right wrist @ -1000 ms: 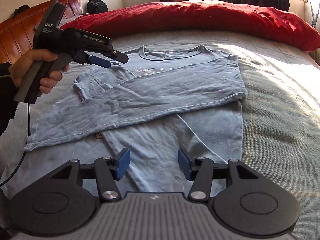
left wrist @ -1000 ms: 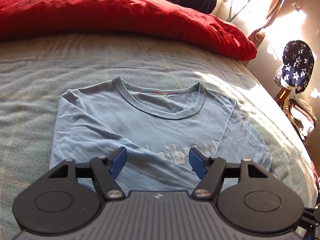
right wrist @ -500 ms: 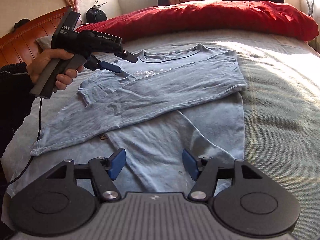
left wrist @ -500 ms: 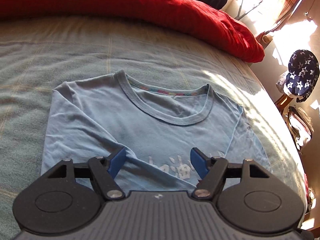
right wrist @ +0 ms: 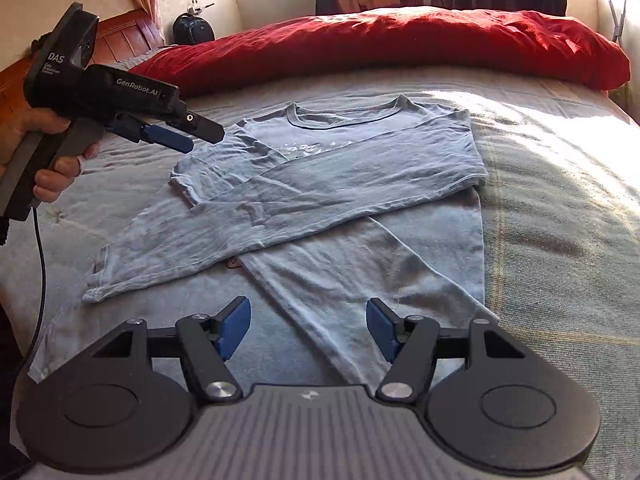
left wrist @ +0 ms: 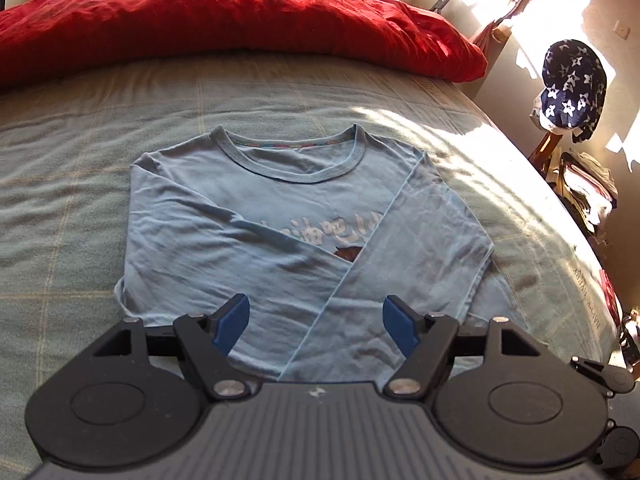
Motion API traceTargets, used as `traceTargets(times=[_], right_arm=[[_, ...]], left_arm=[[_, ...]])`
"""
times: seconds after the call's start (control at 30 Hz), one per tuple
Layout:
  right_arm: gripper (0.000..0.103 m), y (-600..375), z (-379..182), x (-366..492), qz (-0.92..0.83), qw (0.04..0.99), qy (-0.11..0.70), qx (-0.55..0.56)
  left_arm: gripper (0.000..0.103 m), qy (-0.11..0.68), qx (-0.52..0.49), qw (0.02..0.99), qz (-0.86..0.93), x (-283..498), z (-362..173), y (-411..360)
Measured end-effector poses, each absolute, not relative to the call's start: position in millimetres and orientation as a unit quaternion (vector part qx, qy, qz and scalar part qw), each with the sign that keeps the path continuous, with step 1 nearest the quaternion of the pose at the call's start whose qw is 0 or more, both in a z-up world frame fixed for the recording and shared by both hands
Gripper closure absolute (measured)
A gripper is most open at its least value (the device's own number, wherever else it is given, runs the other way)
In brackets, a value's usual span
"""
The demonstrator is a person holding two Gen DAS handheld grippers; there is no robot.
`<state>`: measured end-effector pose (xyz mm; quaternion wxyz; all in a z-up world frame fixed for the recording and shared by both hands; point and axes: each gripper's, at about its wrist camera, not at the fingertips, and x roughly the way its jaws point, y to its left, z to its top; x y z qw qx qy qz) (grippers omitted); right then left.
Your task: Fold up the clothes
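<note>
A light blue long-sleeved shirt (left wrist: 248, 216) is lying face up on the grey-green bedspread (left wrist: 80, 128), collar toward the red duvet (left wrist: 240, 20) that is stretching across the far side of the bed. Both sleeves are lying folded in across the chest and are crossing each other over the pale printed lettering, part of which is showing between them. In the right wrist view the upper sleeve is running from the shirt's right shoulder down to a cuff resting on the bedspread at the left, and the other sleeve is passing beneath it toward the camera.

The left gripper (left wrist: 316, 322) is hanging above the lower part of the shirt with its blue pads (left wrist: 232, 322) standing wide apart; its jaws have just been opening, and no cloth is sitting between them. Seen from the right wrist, the left gripper (right wrist: 188, 136) is being held in a hand (right wrist: 44, 152) above the shirt's left edge, clear of the fabric.

The right gripper (right wrist: 308, 328) is hovering over the hem end, its jaws also parted after just opening, and is gripping nothing; the shirt is lying flat below it.

Beside the bed, a dark star-patterned garment (left wrist: 568, 92) is hanging in sunlight.
</note>
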<state>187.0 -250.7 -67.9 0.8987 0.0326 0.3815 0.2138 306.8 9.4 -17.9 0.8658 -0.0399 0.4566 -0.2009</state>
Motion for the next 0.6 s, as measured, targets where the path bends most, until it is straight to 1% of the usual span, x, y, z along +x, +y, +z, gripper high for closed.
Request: traceTargets(times=[0.03, 0.13, 0.27, 0.37, 0.5, 0.6], right_arm=[[0.032, -251.2, -65.8, 182.8, 0.212, 0.899, 0.38, 0.033], [0.032, -252.9, -61.1, 172.8, 0.206, 0.902, 0.378, 0.032], [0.032, -255.6, -58.7, 160.8, 0.2, 0.902, 0.379, 0.042], [0.031, -256.1, -59.8, 149.6, 0.186, 0.905, 0.382, 0.034], [0.031, -258.8, -62.4, 135.7, 0.176, 0.904, 0.388, 0.03], [0.03, -256.3, -61.8, 131.1, 0.174, 0.907, 0.382, 0.021]], left_arm=[[0.027, 0.456, -0.039, 0.865, -0.205, 291.8, -20.0, 8.7], [0.026, 0.454, -0.026, 0.864, -0.217, 253.4, -32.4, 3.9], [0.026, 0.459, -0.001, 0.869, -0.184, 220.5, -52.5, 3.1], [0.027, 0.481, -0.021, 0.86, -0.171, 204.4, -65.1, 11.0], [0.026, 0.469, -0.033, 0.865, -0.176, 178.3, -54.8, 18.5], [0.025, 0.442, -0.03, 0.879, -0.178, 166.2, -42.2, 19.8]])
